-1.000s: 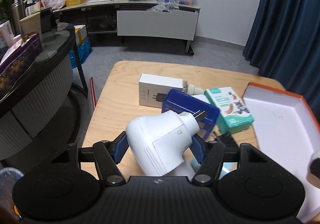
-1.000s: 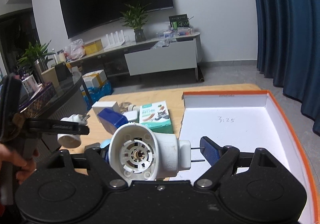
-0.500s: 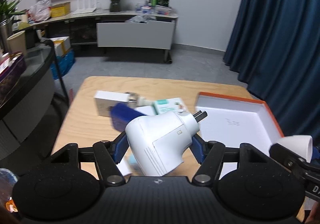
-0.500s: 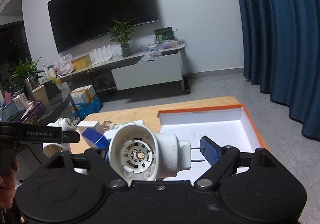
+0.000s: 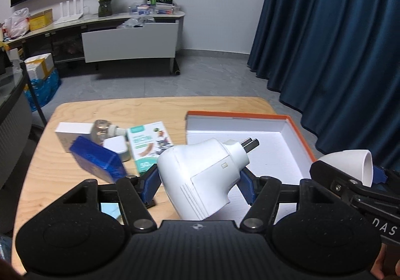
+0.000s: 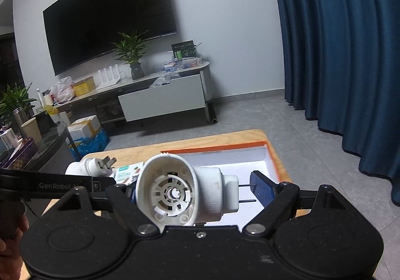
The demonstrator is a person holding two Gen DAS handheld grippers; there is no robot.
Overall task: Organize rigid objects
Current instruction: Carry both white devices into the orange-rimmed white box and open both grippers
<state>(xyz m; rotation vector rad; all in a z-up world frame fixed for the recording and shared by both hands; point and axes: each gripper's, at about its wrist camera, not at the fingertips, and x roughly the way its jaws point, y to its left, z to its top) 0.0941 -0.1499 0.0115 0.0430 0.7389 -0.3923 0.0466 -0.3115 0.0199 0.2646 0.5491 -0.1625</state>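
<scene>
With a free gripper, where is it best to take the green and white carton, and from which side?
Probably across its long edges, from above: the green and white carton lies flat on the table, so only the edges offer a hold. A small white box crowds its left edge.

Black tongs (image 5: pixel 200 180) with blue pads (image 5: pixel 246 186), silver screws

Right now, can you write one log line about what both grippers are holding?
left hand-held gripper: shut on white plug adapter | right hand-held gripper: shut on white plug housing | orange-rimmed box: open, nothing inside
</scene>
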